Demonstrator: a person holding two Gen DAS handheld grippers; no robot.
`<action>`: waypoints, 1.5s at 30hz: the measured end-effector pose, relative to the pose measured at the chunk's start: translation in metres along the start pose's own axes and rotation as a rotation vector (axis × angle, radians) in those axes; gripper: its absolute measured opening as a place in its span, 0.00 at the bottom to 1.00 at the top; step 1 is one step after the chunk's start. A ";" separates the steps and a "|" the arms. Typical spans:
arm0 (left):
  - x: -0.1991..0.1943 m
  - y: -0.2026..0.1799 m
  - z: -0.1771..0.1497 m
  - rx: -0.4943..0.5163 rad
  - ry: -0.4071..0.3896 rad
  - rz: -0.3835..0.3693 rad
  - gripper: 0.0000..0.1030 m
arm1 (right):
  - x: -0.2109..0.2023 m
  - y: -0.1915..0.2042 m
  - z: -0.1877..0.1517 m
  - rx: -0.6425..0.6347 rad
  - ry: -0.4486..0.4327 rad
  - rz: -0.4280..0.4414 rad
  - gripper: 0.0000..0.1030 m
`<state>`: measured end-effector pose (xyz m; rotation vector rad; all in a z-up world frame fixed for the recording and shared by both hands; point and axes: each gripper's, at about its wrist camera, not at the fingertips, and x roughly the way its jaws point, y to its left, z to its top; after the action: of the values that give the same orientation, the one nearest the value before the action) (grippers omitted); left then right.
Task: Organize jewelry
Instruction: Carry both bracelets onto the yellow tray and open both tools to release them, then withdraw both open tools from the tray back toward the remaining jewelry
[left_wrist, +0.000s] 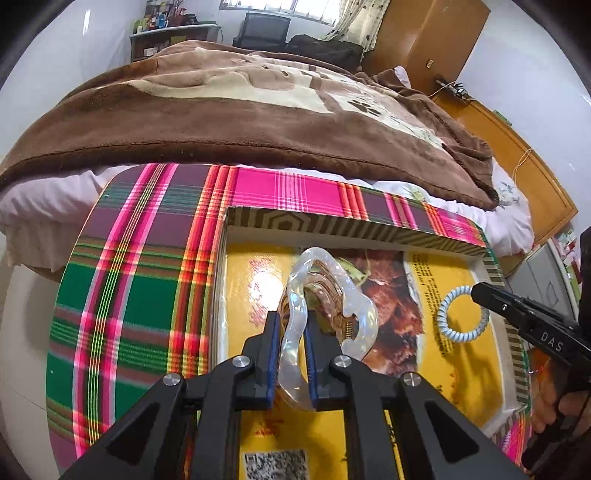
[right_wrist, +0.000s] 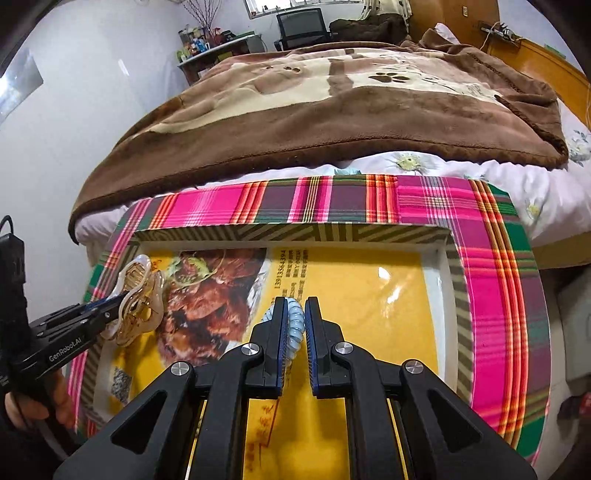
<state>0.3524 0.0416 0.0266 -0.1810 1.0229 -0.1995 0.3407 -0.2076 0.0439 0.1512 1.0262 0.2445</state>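
Note:
My left gripper (left_wrist: 291, 325) is shut on a translucent pearly hair claw clip (left_wrist: 325, 295) and holds it over the open box (left_wrist: 354, 221), whose floor is a yellow food flyer (left_wrist: 251, 273). The clip (right_wrist: 138, 299) and the left gripper (right_wrist: 118, 301) also show at the left of the right wrist view. My right gripper (right_wrist: 295, 325) is shut on a pale blue spiral hair tie (right_wrist: 293, 321) above the flyer (right_wrist: 369, 295). In the left wrist view the hair tie (left_wrist: 461, 314) hangs as a ring from the right gripper's tip (left_wrist: 476, 291).
The box has striped olive walls (right_wrist: 295, 232) and sits on a pink, green and red plaid cloth (left_wrist: 129, 295). Behind it is a bed with a brown blanket (left_wrist: 258, 110). A wooden wardrobe (left_wrist: 436, 40) and headboard stand at the right.

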 end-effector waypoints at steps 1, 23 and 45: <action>0.002 0.000 0.001 -0.002 0.004 0.002 0.13 | 0.002 0.000 0.001 -0.006 0.002 -0.013 0.09; -0.001 -0.006 -0.001 0.011 0.003 0.018 0.48 | 0.008 -0.006 0.006 -0.004 -0.004 -0.081 0.22; -0.087 -0.032 -0.051 0.081 -0.106 0.021 0.67 | -0.084 0.006 -0.034 -0.023 -0.135 -0.004 0.40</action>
<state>0.2616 0.0298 0.0799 -0.1059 0.9099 -0.2096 0.2692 -0.2247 0.0970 0.1427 0.8892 0.2397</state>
